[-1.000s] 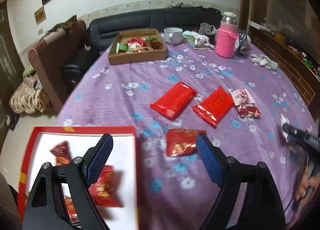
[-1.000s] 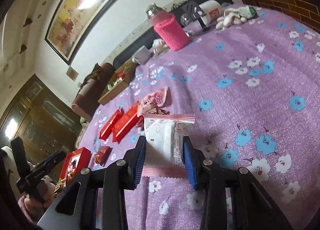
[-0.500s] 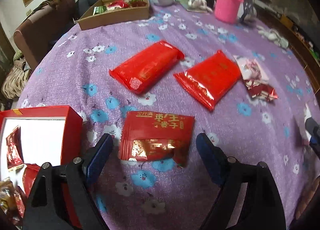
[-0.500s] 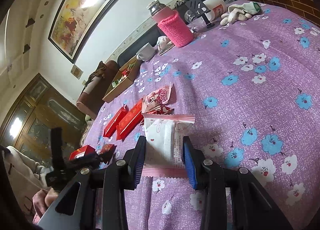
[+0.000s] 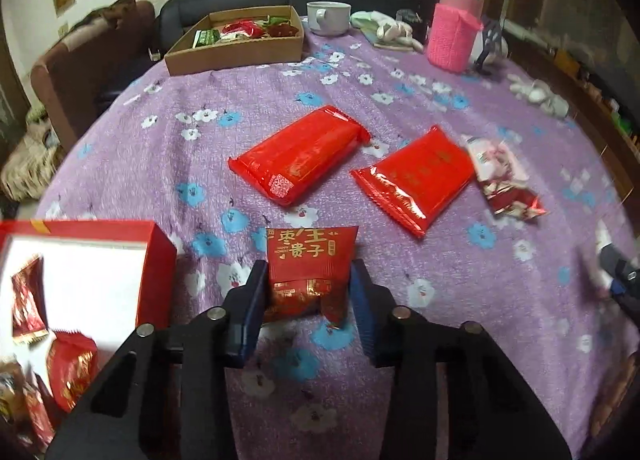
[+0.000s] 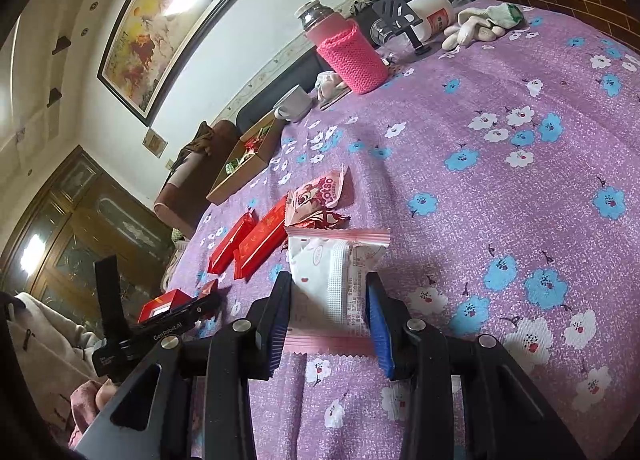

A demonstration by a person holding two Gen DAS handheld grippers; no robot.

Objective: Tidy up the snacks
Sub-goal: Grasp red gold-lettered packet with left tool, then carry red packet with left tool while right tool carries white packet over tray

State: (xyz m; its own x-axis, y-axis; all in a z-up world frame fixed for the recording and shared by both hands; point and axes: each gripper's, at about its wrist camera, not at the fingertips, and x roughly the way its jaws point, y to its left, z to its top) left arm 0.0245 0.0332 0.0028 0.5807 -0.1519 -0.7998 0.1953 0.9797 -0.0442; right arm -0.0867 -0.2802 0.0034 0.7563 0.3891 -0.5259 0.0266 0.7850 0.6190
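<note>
A: Snacks lie spread over the table [image 5: 400, 360], and both tools are busy. What is the left hand-held gripper [image 5: 308, 292] doing?

B: Its jaws are closing, with a small red packet [image 5: 310, 260] between them. The pads sit against the packet's two side edges, and the wrapper looks a little crumpled at the near end, so I judge the pinch is just taking hold.

A: Why that packet?

B: It lies nearest, right ahead of the jaws, and the red box [image 5: 160, 260] stands open just to their left with similar red packets already inside. Probably it goes there next.

A: And the right hand-held gripper [image 6: 330, 312]?

B: It pinches a white and pink packet [image 6: 336, 272] by its sides, seam upward, low over the table. Holding it by the edges keeps the soft filling from being squashed, I would say.

A: What waits?

B: Two larger red packs [image 5: 300, 155] lie beyond the left jaws, well apart from the box, and a pink cartoon packet [image 6: 320, 195] lies just past the right jaws. The cardboard tray [image 5: 240, 51] at the far edge already holds mixed sweets.
</note>
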